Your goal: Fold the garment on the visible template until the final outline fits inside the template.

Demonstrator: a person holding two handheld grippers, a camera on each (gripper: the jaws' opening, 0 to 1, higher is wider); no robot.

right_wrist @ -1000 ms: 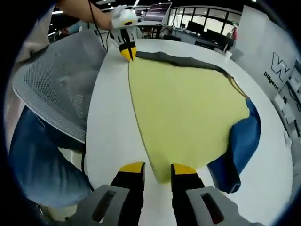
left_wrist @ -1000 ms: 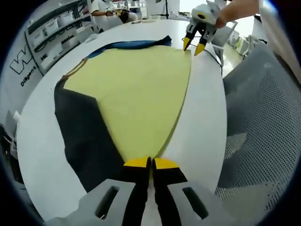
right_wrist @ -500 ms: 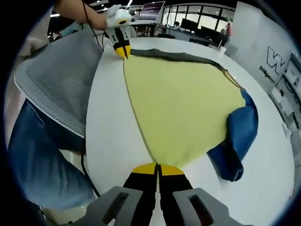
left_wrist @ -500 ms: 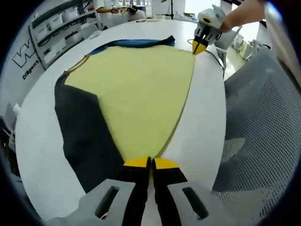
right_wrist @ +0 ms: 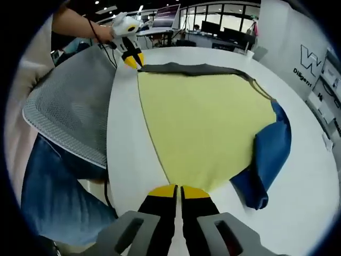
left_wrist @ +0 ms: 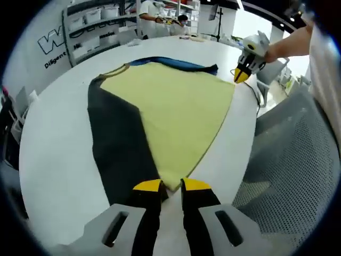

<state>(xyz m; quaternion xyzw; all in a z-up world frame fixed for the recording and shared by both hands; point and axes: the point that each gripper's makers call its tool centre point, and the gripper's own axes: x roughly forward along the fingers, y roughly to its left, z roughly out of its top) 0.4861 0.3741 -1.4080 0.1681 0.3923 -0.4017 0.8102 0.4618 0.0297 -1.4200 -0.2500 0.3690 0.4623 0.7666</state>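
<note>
Since soft and limp on the table (left_wrist: 48, 149), garment (left_wrist: 170, 114) best taken by corners: right gripper (right_wrist: 177, 189) clenched on near corner, left gripper (left_wrist: 171, 185) slightly parted around its own, grasp uncertain.

White round table (left_wrist: 48, 154), mesh chair (right_wrist: 74, 112) (grey), shelving (left_wrist: 98, 13).

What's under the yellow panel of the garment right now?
Under the yellow panel, a dark sleeve and a blue sleeve stick out onto the white table. Whatever lies beneath its middle is covered.
</note>
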